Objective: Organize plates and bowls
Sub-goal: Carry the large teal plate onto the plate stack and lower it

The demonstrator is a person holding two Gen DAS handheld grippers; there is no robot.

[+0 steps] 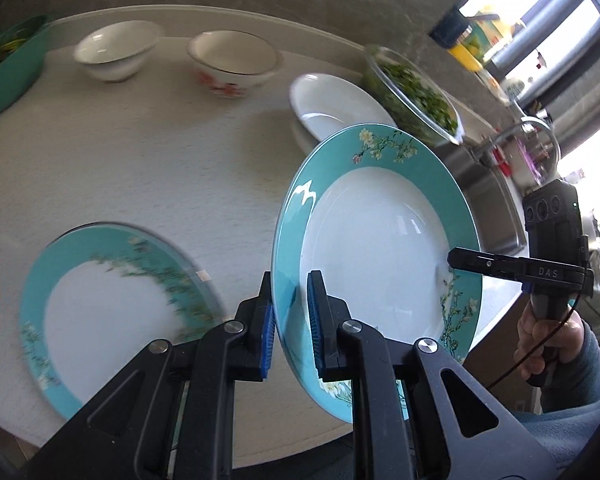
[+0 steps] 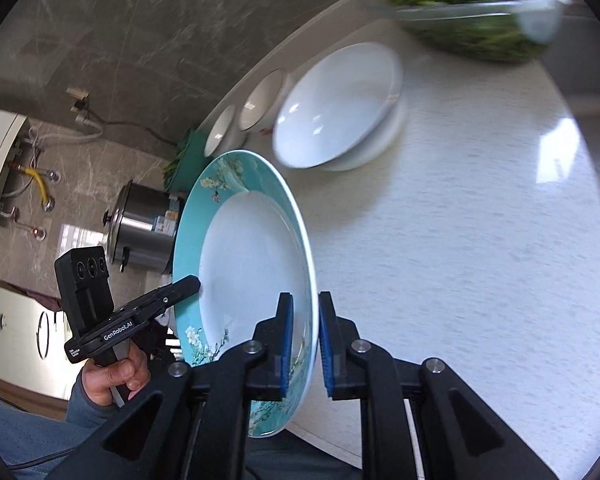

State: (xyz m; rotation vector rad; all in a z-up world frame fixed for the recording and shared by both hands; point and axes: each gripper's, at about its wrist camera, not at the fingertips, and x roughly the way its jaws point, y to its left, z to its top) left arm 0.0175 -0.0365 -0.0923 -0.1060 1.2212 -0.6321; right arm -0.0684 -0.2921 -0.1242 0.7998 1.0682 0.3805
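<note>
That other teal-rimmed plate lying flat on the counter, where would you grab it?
By its wide teal rim. The flat teal-rimmed plate lies face up on the counter, so only the edge offers something thin to pinch. I would probably come in low from the near side, one jaw sliding under the rim, one above.

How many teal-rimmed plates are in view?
2: one plate held on edge above the counter by both grippers, the other plate flat on the counter beside it. None seems hidden.
</note>
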